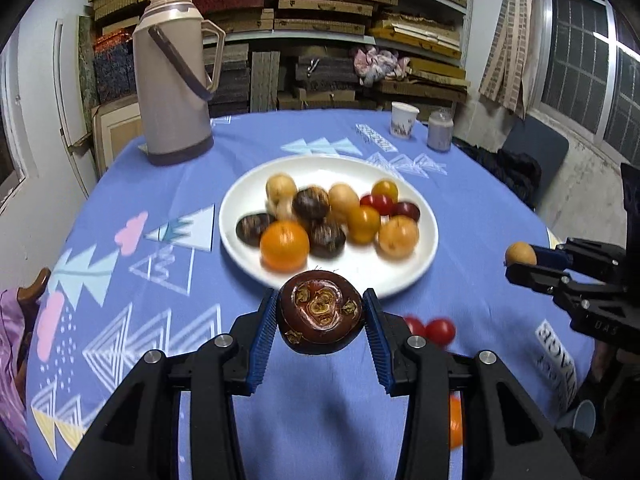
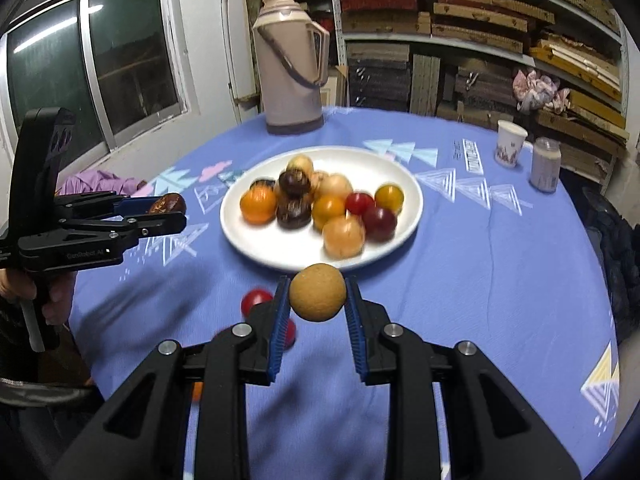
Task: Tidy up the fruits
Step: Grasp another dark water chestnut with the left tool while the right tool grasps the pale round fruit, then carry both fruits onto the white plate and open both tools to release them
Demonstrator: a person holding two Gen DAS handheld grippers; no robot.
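My left claw (image 1: pixel 320 314) is clamped on a dark brown water chestnut (image 1: pixel 320 312), its scarred top turned toward the camera, the blue pads (image 1: pixel 264 332) pressing its two sides so the flattish body cannot roll out. My right claw (image 2: pixel 318 300) is clamped on a small tan longan (image 2: pixel 317 297), gripped across its middle for the same reason. Both fruits hang clear of the desk (image 2: pixel 480 280), carried rather than pushed, which I judge keeps them from knocking the others about.

Just ahead of both claws sits the white plate (image 1: pixel 360 276), already loaded with an orange (image 1: pixel 285 245), more dark chestnuts, pale longans and red and yellow cherry tomatoes (image 1: pixel 378 202). I take the plate as the gathering spot, so these two pieces probably belong there.

Under and just behind my claws, two red cherry tomatoes (image 1: pixel 440 330) lie loose on the blue cloth, with an orange-coloured fruit (image 1: pixel 456 424) half hidden behind my left claw's finger. Those seem left to collect. Far beyond the plate stands a thermos (image 1: pixel 172 80), out of the way.
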